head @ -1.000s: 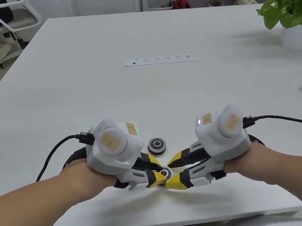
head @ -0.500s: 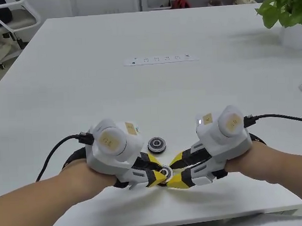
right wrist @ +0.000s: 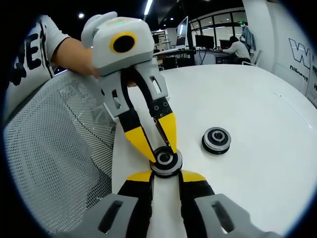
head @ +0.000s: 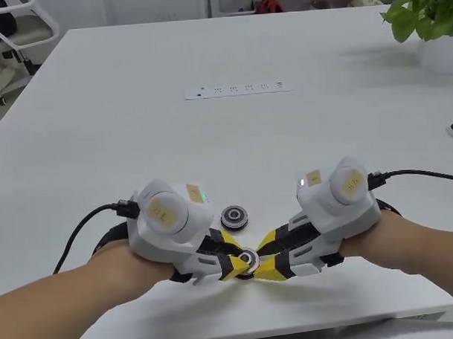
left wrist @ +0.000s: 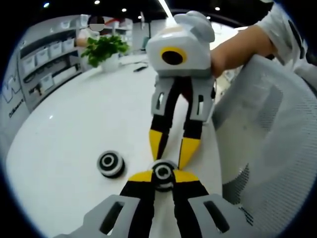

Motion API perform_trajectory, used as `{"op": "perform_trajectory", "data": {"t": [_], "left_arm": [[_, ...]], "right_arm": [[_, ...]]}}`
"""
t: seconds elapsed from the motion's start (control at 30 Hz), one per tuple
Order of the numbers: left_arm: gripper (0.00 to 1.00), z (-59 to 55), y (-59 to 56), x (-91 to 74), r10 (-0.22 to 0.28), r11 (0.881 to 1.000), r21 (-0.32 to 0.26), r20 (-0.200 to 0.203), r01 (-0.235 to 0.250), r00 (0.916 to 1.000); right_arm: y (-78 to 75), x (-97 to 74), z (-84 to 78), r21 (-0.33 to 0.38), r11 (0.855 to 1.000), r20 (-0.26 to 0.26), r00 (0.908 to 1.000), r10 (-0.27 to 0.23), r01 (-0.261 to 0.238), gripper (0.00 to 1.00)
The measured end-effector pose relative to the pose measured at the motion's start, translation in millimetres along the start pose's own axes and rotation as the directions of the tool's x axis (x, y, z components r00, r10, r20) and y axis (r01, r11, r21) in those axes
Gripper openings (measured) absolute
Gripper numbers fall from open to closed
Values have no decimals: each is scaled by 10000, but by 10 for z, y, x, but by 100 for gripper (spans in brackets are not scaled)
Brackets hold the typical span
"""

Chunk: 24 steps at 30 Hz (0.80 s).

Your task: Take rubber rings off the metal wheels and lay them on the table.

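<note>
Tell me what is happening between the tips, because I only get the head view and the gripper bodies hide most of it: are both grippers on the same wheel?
Observer: Yes. In the left gripper view the left gripper's fingers sit on either side of the wheel, and the right gripper meets it from the opposite side.
Operator: Is the rubber ring off it yet?
Observer: It appears not. The right gripper view shows a dark band around that wheel's rim, much like the one on the second wheel, which lies alone on the table.
</note>
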State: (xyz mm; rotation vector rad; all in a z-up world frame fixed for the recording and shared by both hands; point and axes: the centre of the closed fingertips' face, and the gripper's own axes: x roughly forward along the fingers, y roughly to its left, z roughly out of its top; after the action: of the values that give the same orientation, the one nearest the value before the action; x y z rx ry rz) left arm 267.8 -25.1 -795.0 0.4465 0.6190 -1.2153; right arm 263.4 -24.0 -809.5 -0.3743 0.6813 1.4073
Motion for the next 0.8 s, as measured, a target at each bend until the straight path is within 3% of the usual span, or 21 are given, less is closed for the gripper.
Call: {"op": "perform_trajectory", "data": {"t": [0.8], "left_arm": [[14, -6, 6, 0, 10, 10000, -43, 54, -10, 10000]], "right_arm": [[-1, -16, -35, 29, 10000, -45, 10000, 58, -58, 9]]}}
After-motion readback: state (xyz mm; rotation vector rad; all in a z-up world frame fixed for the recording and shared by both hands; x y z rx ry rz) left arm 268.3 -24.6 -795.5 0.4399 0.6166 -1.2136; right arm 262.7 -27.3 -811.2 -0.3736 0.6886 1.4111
